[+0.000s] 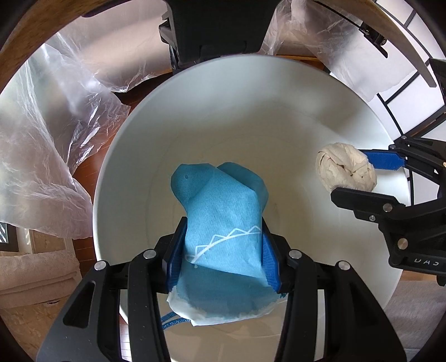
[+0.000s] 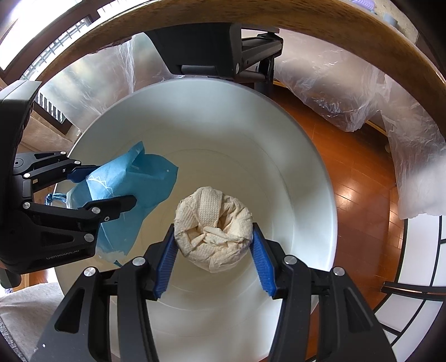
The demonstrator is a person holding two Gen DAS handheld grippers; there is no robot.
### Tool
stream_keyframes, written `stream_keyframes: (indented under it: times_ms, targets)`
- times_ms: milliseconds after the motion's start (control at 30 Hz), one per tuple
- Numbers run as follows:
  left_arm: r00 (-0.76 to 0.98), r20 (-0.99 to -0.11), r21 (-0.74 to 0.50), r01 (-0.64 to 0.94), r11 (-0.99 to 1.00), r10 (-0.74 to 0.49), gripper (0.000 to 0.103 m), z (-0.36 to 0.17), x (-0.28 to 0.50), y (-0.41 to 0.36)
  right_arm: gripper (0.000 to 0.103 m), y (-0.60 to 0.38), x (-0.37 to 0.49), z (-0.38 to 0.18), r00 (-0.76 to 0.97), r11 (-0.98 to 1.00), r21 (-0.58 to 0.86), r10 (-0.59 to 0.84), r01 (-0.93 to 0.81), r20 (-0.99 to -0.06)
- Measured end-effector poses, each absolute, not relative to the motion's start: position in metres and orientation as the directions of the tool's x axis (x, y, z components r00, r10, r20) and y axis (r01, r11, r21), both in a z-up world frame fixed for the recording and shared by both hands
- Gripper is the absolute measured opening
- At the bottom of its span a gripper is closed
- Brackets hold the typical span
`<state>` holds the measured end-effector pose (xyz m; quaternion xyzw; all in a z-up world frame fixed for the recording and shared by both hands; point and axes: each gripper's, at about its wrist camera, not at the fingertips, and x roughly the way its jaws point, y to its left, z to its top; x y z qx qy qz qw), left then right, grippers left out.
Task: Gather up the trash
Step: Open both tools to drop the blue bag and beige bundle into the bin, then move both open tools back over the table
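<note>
A white round bin [image 1: 348,117] fills both views, seen from above; it also shows in the right wrist view [image 2: 306,172]. My left gripper [image 1: 223,236] is shut on a blue paper bag [image 1: 220,211] with a white line drawing, held over the bin's opening. My right gripper [image 2: 213,236] is shut on a crumpled cream paper ball [image 2: 213,225], also over the bin. The ball [image 1: 345,170] and right gripper [image 1: 359,175] show at the right of the left wrist view. The bag [image 2: 133,181] and left gripper [image 2: 103,186] show at the left of the right wrist view.
Clear plastic sheeting [image 1: 47,133] hangs beside the bin under a wooden table edge [image 2: 251,16]. A black stand base [image 1: 217,27] sits just behind the bin. The floor is reddish wood [image 2: 359,178]. A beige cushion [image 1: 33,273] lies at the lower left.
</note>
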<state>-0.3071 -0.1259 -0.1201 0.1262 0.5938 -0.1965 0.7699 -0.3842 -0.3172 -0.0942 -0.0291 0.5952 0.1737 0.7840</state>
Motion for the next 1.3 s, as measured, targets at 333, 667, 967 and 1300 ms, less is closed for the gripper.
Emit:
stream_keyframes:
  times_ms: [333,667,967,1300]
  targets:
    - [0.219,-0.964,-0.031,0.466,0.884,-0.149,0.055,-0.120,-0.309,-0.129,0.051,-0.320,-0.383,-0.099,0.223,0.938,0.168,0.241,-0.304,-0.945]
    - [0.246,-0.958,-0.020,0.463,0.886,-0.150,0.067,-0.115,-0.308,-0.127,0.062,-0.323,-0.382,-0.097,0.232,0.943,0.177,0.246,-0.282,-0.941]
    - [0.306,-0.935,-0.023,0.455,0.890,-0.181,0.072,-0.081,-0.317,-0.120,0.081,-0.334,-0.398,-0.039,0.379,0.938,0.153,0.270,-0.312,-0.885]
    - [0.657,-0.658,-0.113,0.399,0.910,-0.369,0.102,0.074,-0.328,-0.086,0.099,-0.347,-0.427,0.118,0.840,0.957,-0.066,0.213,-0.282,-0.500]
